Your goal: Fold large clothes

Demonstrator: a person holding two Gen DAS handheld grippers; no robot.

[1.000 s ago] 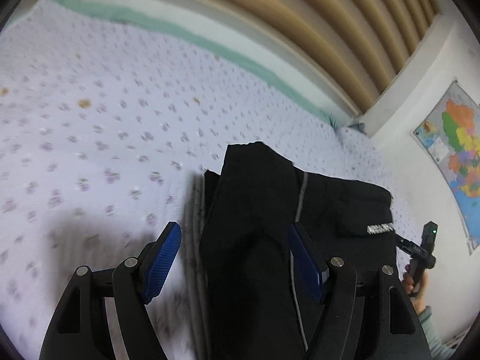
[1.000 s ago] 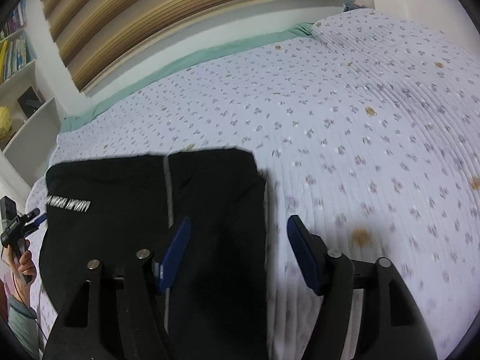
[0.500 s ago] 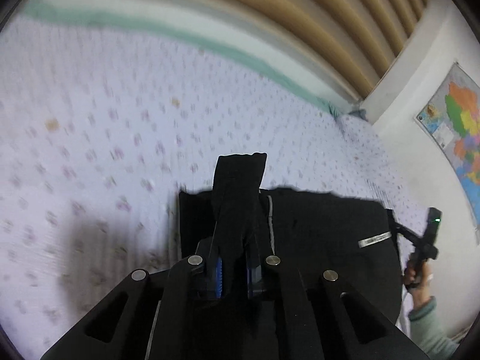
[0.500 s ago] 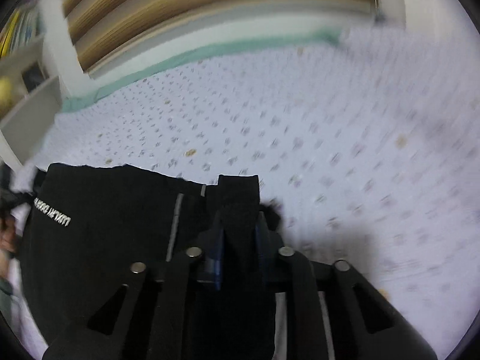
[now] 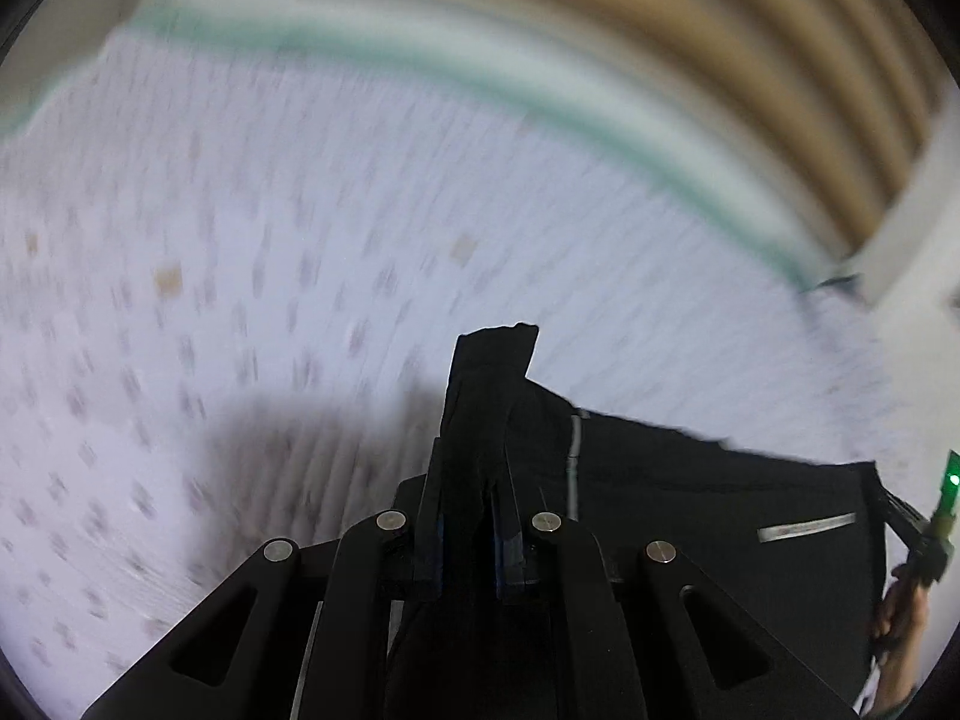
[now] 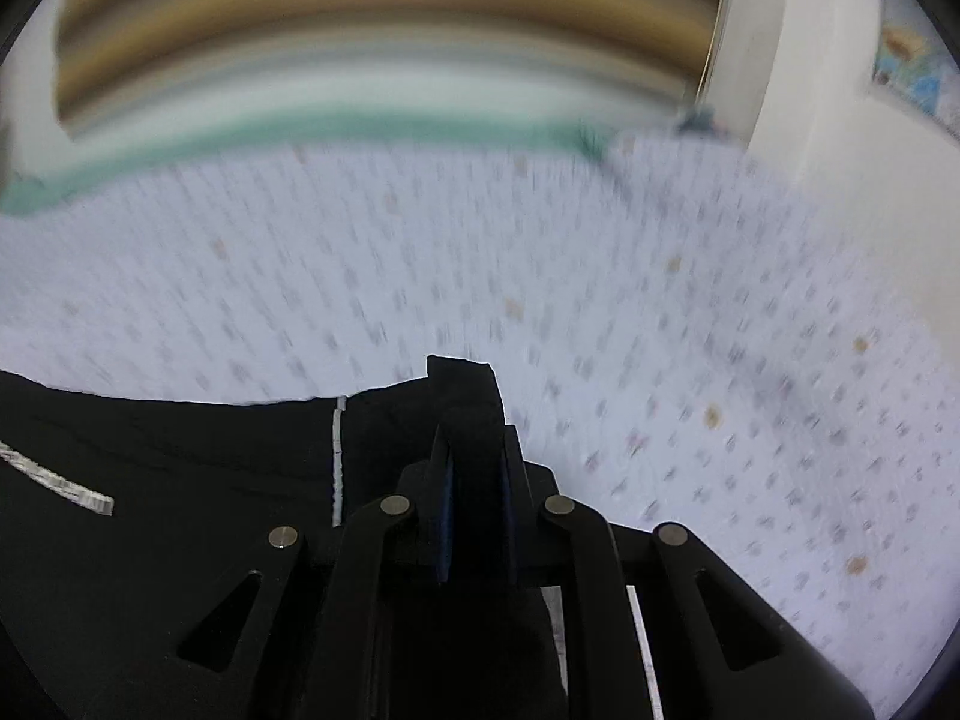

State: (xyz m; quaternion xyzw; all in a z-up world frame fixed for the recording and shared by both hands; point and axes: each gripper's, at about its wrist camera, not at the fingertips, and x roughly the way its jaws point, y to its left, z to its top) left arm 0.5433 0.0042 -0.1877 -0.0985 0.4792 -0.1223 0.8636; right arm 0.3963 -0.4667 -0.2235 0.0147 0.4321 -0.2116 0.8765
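A black garment [image 5: 690, 516] with a thin grey stripe and a white logo strip lies folded on a bed. My left gripper [image 5: 471, 492] is shut on its left corner; a pinched flap of black cloth [image 5: 489, 372] sticks up between the fingers. In the right wrist view the same garment [image 6: 180, 480] spreads to the left. My right gripper [image 6: 474, 468] is shut on its right corner, with a flap [image 6: 465, 384] standing up between the blue pads. Both corners are lifted off the bed.
The bed has a pale lilac quilted cover with small flower prints [image 5: 240, 300] and a green edge [image 5: 540, 114] at the far side. Beige slatted blinds [image 6: 390, 6] hang behind. The other hand-held gripper with a green light [image 5: 942, 516] shows at the right.
Both grippers went from open over the garment's corners to shut on them, then lifted the cloth and swung forward. The views are now blurred by motion.
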